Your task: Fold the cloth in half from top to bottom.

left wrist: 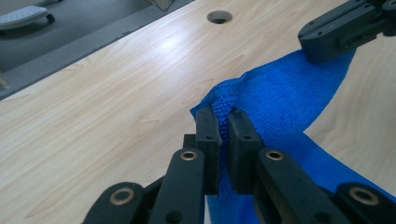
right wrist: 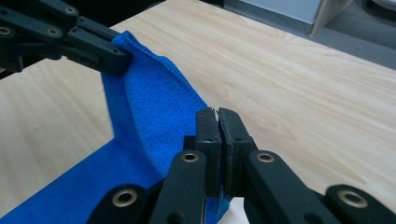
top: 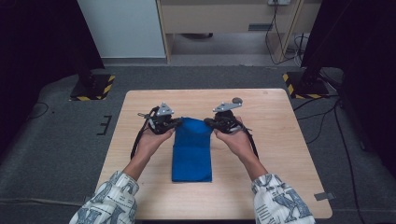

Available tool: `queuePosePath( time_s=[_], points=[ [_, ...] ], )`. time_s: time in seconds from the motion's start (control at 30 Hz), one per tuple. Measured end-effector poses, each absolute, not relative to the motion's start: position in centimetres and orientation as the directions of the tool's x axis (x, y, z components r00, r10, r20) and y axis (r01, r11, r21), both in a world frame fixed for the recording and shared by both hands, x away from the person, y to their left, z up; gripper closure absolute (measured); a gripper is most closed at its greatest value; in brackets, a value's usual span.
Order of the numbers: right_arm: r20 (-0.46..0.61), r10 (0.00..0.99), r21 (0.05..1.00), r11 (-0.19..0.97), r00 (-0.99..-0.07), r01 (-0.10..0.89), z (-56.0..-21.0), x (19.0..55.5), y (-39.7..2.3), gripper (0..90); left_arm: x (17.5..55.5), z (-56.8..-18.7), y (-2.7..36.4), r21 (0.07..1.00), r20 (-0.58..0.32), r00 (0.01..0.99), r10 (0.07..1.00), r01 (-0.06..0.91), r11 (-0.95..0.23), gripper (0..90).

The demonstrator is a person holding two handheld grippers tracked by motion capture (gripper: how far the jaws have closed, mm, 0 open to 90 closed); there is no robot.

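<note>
Blue cloth (top: 192, 149) lies in the middle of the light wood worktop (top: 280, 140), folded into a long strip running from the centre of the high view down toward the lower middle; near end flat on the wood, far end lifted and stretched between the two claws. Left claw (top: 179, 122) sits at centre-left of the high view, jaws pinched narrow on the cloth's far left corner. Right claw (top: 207, 122) at centre-right, jaws pinched almost together on the far right corner. Each claw held in a hand (top: 150, 140), forearms in patterned sleeves (top: 109, 200) coming in from the bottom edge. Left gripper view: own claw (left wrist: 223, 116) at lower centre, blue cloth (left wrist: 280, 102) clamped between the pads, fabric edge bunched just above the jaw tips; cloth runs to the upper right where the right claw (left wrist: 322, 53) bites its other corner. Round hole (left wrist: 219, 17) in the worktop at top centre. Right gripper view: own claw (right wrist: 217, 114) at lower centre, jaws nearly touching with a thin cloth edge between them; cloth (right wrist: 154, 112) rises to the upper left where the left claw (right wrist: 123, 60) grips it, rest of the cloth trailing to the lower left on the worktop. Black stands with yellow-black striped bases (top: 93, 86) on the grey floor beyond the worktop, left and right.
</note>
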State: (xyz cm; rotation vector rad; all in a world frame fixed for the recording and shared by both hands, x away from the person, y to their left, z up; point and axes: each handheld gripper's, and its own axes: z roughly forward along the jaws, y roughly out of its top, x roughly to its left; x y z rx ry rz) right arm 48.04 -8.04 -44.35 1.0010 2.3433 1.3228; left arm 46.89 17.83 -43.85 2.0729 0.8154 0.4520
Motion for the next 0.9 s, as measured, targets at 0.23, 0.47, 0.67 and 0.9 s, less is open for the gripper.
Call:
queuePosePath(
  time_s=[0.23,0.47,0.67,0.9],
  points=[
    [0.092,0.652,0.823,0.376,-0.753,0.426,-45.2,45.9,-8.0,88.0,45.2,-44.5,17.8,0.811,0.028,0.746,0.665,0.372,-0.451,84.5],
    [0.092,0.631,0.815,0.397,-0.771,0.422,-46.2,44.3,-8.0,87.9,43.8,-45.3,18.2,0.813,0.008,0.756,0.654,0.376,-0.445,84.2],
    [0.086,0.62,0.81,0.413,-0.78,0.417,-46.9,43.2,-8.1,87.9,42.4,-46.1,18.5,0.81,-0.004,0.764,0.645,0.381,-0.445,83.7],
    [0.088,0.609,0.803,0.425,-0.788,0.418,-47.6,42.1,-8.3,87.8,40.9,-46.4,18.8,0.814,-0.008,0.773,0.634,0.374,-0.445,82.5]
  ],
)
